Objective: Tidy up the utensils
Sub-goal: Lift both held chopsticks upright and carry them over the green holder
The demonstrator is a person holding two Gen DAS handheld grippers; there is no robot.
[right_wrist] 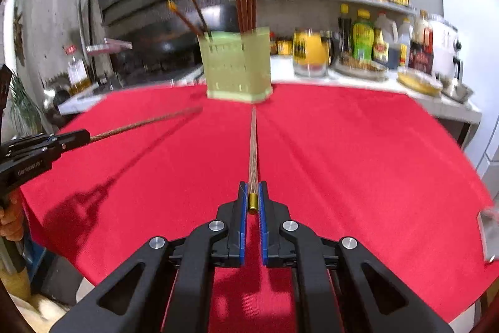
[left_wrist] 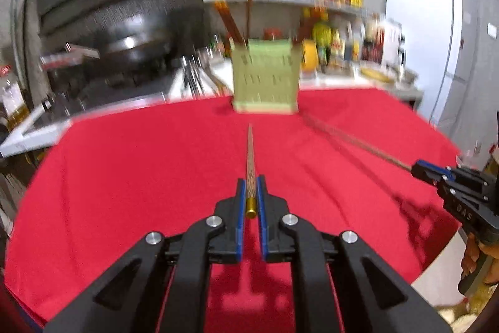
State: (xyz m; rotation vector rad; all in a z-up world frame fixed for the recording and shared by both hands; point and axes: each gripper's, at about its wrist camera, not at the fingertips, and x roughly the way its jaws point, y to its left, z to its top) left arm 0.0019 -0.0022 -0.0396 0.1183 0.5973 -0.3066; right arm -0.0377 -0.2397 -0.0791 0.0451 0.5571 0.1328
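Each chopstick was a thin, stiff, tapering stick with a woven-looking pattern and a small gold cap at its thick end, and each was held by that capped end. The left chopstick (left_wrist: 250, 164) sat pinched between the blue pads of the left hand-held gripper (left_wrist: 251, 192), its tip aimed at the holder; the right chopstick (right_wrist: 253, 152) was clamped the same way in the right hand-held gripper (right_wrist: 253, 195). Both sticks appeared lifted clear of the red cloth (right_wrist: 343, 161) that covered the bench, casting long shadows on it. I judged them light and rigid but rather slick and narrow, so a grip near the thick capped end looked sensible, though a long stick held at one end could easily swivel in the pads or slide if the tip knocked something. The pale green slotted holder (right_wrist: 237, 67) stood upright at the far edge of the cloth, with several brown chopsticks already standing in it, some leaning. It looked light too, and a careless poke at its rim might tip it. Beyond it lay a cluttered kitchen counter with bottles (right_wrist: 361, 36) and jars, and a shelf above.
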